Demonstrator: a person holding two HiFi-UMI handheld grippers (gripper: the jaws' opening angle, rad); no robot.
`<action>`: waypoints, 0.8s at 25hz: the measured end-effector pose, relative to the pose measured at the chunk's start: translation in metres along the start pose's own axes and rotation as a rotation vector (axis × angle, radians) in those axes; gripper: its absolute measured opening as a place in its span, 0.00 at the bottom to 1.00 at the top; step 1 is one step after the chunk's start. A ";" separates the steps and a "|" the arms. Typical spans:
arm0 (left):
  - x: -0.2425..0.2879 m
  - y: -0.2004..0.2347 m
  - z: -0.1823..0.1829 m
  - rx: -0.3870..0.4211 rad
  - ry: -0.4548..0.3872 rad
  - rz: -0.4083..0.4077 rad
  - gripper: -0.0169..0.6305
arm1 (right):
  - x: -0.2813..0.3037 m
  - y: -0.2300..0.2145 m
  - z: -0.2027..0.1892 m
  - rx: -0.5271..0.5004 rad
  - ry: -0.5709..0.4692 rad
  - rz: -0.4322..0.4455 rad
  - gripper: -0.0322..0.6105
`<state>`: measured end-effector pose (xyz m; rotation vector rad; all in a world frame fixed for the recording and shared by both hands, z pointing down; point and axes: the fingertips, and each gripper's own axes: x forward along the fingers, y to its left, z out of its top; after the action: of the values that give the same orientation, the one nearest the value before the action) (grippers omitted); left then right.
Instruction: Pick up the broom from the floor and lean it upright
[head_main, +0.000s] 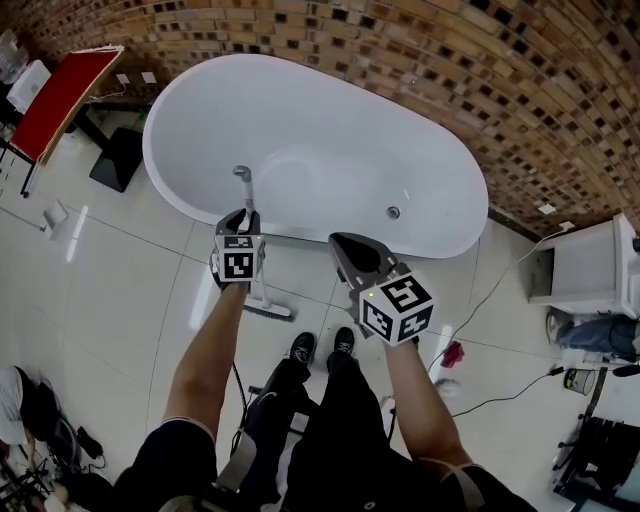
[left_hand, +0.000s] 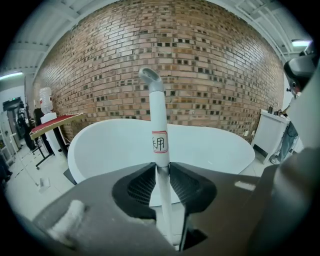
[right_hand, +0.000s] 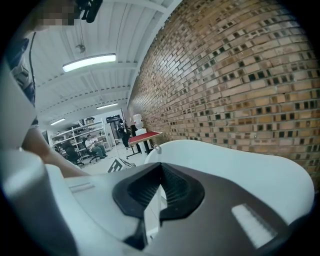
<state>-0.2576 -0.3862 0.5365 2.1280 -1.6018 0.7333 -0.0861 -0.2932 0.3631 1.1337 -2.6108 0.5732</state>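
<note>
The broom (head_main: 262, 292) stands upright on the tiled floor against the white bathtub (head_main: 330, 130), its brush head on the tiles and its grey hooked handle tip above the tub rim. My left gripper (head_main: 243, 218) is shut on the white handle (left_hand: 159, 125), which rises between the jaws with a labelled band just above them. The jaw tips of the left gripper (left_hand: 161, 167) sit tight on either side of the pole. To the right, my right gripper (head_main: 350, 248) hangs over the floor near the tub, clear of the broom; in its own view the right gripper (right_hand: 161, 165) is shut and holds nothing.
A brick wall (head_main: 520, 80) curves behind the tub. A red table (head_main: 60, 95) and a black mat (head_main: 118, 158) lie to the left. At the right stand a white cabinet (head_main: 590, 265), floor cables (head_main: 500, 285) and a small red item (head_main: 452, 352). My shoes (head_main: 322, 348) are close to the broom head.
</note>
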 end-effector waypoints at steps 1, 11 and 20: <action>0.005 0.001 -0.001 0.002 0.008 0.008 0.17 | 0.000 -0.003 0.000 0.003 0.003 0.009 0.06; 0.027 0.006 0.004 -0.059 0.067 0.112 0.17 | 0.000 -0.044 0.006 -0.026 0.049 0.150 0.06; 0.019 0.007 0.004 -0.131 0.046 0.180 0.23 | 0.008 -0.067 0.015 -0.074 0.077 0.263 0.06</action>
<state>-0.2597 -0.4052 0.5444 1.8807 -1.7821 0.7057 -0.0431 -0.3464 0.3695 0.7358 -2.7072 0.5537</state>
